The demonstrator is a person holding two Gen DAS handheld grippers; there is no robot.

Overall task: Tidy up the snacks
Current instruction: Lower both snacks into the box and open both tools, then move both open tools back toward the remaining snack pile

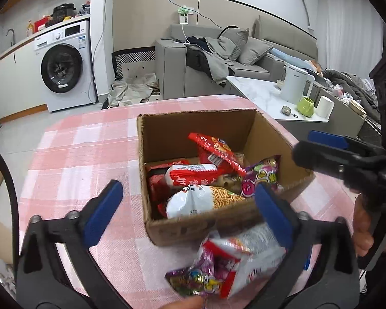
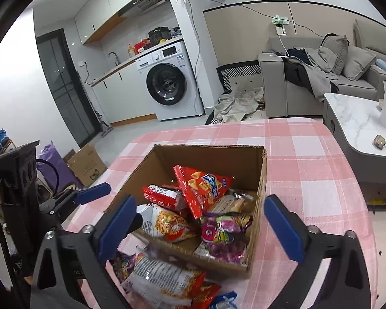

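An open cardboard box [image 1: 193, 131] [image 2: 205, 159] stands on the pink checked table [image 1: 85, 149] [image 2: 308, 167]. Inside lie a red chip bag [image 1: 213, 152] [image 2: 200, 188], a purple candy bag [image 1: 261, 177] [image 2: 224, 231], a white noodle-snack bag [image 1: 203, 200] [image 2: 167, 224] and other packets. Several loose packets [image 1: 226, 265] [image 2: 162, 280] lie on the cloth in front of the box. My left gripper [image 1: 187, 213] is open wide over the box's near left corner, its pads touching nothing. My right gripper [image 2: 200, 229] is open wide above the near edge of the box.
A white marble coffee table [image 1: 260, 95] with a white kettle [image 1: 296, 85] and a green mug [image 1: 306, 106] stands to the right. Beyond the table are a grey sofa [image 2: 360, 77] and a washing machine [image 2: 167, 82]. Another carton [image 2: 86, 164] sits on the floor at the left.
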